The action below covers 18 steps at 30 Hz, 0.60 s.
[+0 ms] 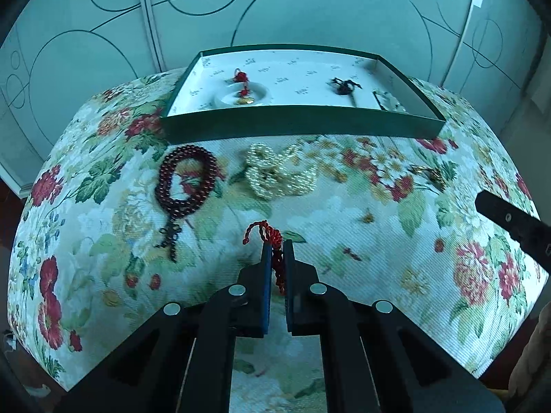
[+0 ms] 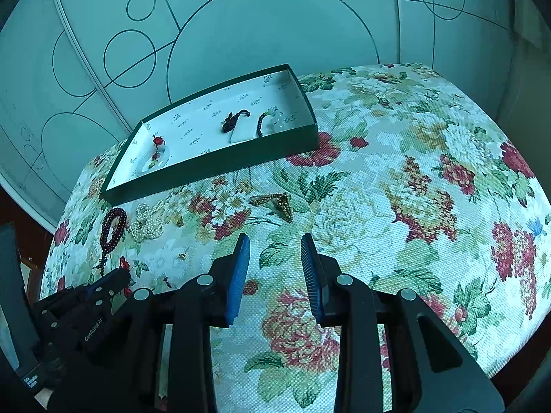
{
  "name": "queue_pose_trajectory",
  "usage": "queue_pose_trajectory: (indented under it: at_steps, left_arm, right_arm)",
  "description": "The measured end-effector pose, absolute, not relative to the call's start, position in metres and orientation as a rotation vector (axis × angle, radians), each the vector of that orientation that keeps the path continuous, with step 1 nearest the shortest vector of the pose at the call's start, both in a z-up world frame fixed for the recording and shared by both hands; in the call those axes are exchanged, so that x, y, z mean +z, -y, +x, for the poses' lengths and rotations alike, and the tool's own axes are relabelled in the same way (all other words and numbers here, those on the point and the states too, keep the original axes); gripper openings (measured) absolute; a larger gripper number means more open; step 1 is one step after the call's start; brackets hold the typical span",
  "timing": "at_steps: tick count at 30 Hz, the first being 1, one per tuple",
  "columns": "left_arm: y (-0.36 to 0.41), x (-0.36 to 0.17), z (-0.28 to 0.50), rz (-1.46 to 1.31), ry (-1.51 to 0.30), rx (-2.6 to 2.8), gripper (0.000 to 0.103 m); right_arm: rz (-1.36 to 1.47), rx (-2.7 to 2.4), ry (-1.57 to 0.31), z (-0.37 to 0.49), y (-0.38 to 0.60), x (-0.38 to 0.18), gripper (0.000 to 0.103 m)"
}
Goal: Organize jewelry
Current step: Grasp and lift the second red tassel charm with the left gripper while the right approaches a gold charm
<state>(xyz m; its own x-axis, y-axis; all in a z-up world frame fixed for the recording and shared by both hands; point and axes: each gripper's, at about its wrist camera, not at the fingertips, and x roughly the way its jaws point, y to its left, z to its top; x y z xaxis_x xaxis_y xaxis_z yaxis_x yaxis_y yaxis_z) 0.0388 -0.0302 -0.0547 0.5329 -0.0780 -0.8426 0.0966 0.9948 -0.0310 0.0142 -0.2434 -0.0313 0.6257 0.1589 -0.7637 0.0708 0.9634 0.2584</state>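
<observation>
Left claw (image 1: 277, 253) level, pinching red cord (image 1: 275, 258); right claw (image 2: 275, 251) spread.

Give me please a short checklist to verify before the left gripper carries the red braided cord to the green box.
1. Grip: left gripper is shut on the red braided cord, which shows between the blue pads: ok.
2. Cord free of the floral tablecloth: cannot tell; its lower end is hidden.
3. Path: dark red bead bracelet and pearl bead piece lie between the gripper and the green box with white lining: not ok for a low move.
4. Free space on the box lining: ok, between the pieces already inside.
5. Right gripper open, holding nothing: ok.
</observation>
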Motion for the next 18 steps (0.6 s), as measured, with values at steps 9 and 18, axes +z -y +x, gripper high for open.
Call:
queue_pose_trajectory:
  at_steps: [9,18]
  left_arm:
    - [0.002,-0.061,0.053,-0.012,-1.018,-0.073,0.006]
    - [-0.011,-0.064,0.063,-0.042,-1.012,-0.063,0.006]
  right_arm:
    - [0.213,0.112,-0.934,0.025,0.198,-0.040,0.031]
    - [0.166,0.149,-0.964,0.034,0.161,-0.050,0.031]
